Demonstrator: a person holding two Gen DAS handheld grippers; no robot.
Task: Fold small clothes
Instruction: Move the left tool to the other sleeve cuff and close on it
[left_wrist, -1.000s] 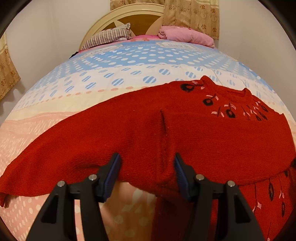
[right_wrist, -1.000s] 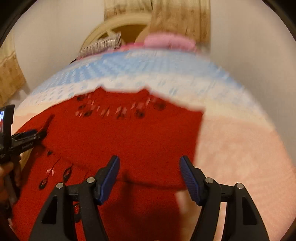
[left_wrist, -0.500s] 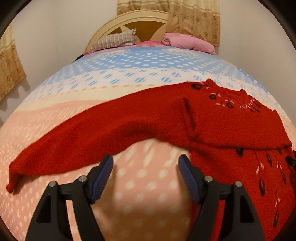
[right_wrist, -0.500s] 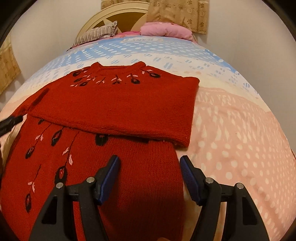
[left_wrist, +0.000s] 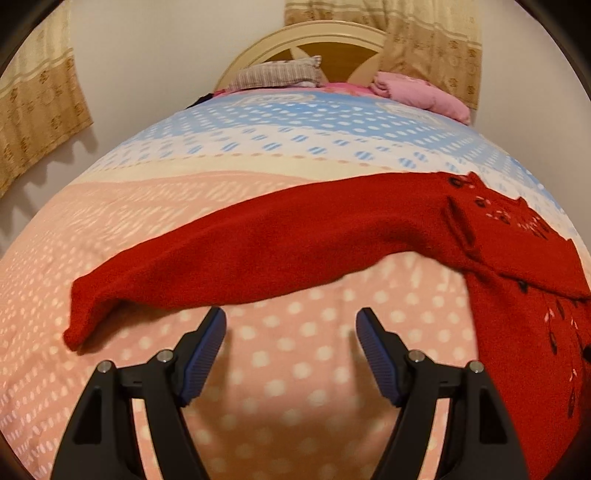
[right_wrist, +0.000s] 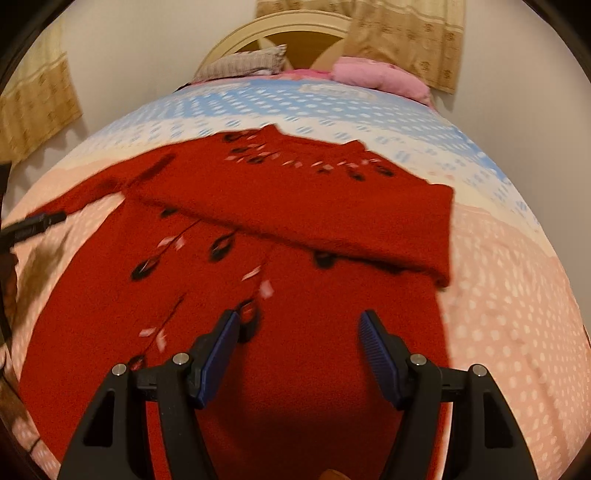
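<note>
Red sweater (left_wrist: 280, 254) is lying on the bed (left_wrist: 258, 155); you are holding both grippers, left (left_wrist: 291, 328) and right (right_wrist: 299, 330), open and empty above it.

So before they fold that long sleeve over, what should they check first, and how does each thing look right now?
1. Left gripper empty and open: ok.
2. Right gripper empty and open, over the sweater body: ok.
3. Left sleeve stretched out, cuff clear to grab: ok.
4. Other sleeve already folded across the chest: ok.
5. Sleeve lying flat: not ok, it bows and rumples near the cuff.
6. Hem straight: cannot tell, out of view.
</note>
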